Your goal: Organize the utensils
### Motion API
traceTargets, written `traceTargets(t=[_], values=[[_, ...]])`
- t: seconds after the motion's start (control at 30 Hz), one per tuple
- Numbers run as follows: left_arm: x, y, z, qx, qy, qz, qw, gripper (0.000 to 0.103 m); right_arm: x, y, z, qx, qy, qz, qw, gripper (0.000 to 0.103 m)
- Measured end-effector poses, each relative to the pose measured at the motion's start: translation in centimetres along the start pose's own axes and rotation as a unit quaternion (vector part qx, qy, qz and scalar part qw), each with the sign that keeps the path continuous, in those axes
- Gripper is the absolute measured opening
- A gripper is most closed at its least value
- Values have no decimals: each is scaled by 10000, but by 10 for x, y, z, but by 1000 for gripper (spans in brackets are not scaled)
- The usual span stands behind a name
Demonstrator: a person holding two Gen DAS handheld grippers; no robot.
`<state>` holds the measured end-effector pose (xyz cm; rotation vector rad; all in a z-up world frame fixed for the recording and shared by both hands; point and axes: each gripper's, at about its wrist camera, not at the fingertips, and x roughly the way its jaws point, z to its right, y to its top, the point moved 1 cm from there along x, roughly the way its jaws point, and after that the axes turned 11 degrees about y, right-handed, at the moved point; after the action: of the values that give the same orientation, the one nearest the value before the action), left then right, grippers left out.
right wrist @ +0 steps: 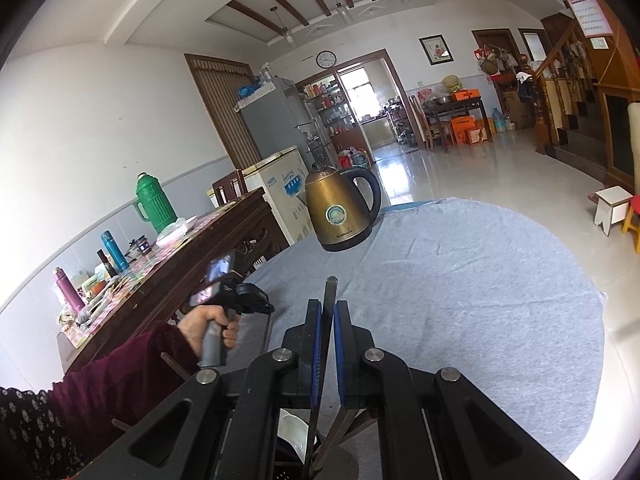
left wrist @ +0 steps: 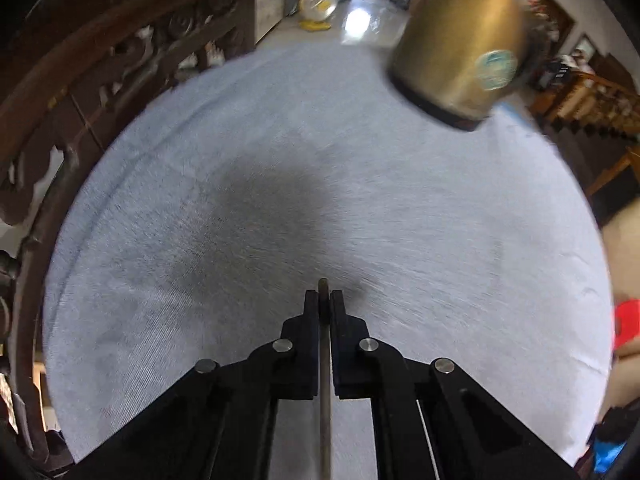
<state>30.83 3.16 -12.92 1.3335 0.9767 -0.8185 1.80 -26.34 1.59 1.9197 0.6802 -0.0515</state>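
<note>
My left gripper (left wrist: 323, 299) points down at the grey tablecloth (left wrist: 280, 160) and is shut on a thin metal utensil (left wrist: 325, 400), seen edge-on, whose tip pokes just past the fingertips. My right gripper (right wrist: 329, 309), with blue pads (right wrist: 318, 344), is shut on a dark flat utensil handle (right wrist: 330, 292) that stands up between the fingers. Below it several dark utensil handles (right wrist: 340, 428) and something white (right wrist: 292, 426) sit in a mostly hidden holder. A person's hand (right wrist: 208, 320) grips the left tool at the left.
A gold electric kettle (right wrist: 340, 212) stands on the far side of the round cloth-covered table (right wrist: 480, 300); it also shows blurred in the left wrist view as a kettle (left wrist: 460, 52). A carved dark wooden sideboard (right wrist: 180, 264) with flasks runs along the left.
</note>
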Motion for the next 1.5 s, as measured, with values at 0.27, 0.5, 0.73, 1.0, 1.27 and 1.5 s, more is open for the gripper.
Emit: traceTargets(t=[0.27, 0.5, 0.73, 1.0, 1.27, 1.5], values=[[-158, -46, -2, 429, -645, 1506, 9856, 5, -4, -10, -10, -52, -61, 156, 9998, 7], [-270, -86, -6, 637, -1056, 2653, 9562, 4, -16, -16, -15, 17, -172, 316, 9994, 7], [-354, -120, -1, 898, -1591, 3445, 9208, 4, -25, -17, -26, -75, -220, 393, 9990, 7], [-400, -160, 22, 1299, -2053, 3718, 8960, 4, -27, -19, -28, -84, -219, 399, 9989, 7], [-381, -190, 40, 1537, -2170, 3316, 9052, 4, -30, -22, -34, -102, -149, 388, 9991, 7], [-338, -201, 60, 1677, -1928, 2565, 9321, 5, -34, -23, -39, -76, -38, 324, 9994, 8]])
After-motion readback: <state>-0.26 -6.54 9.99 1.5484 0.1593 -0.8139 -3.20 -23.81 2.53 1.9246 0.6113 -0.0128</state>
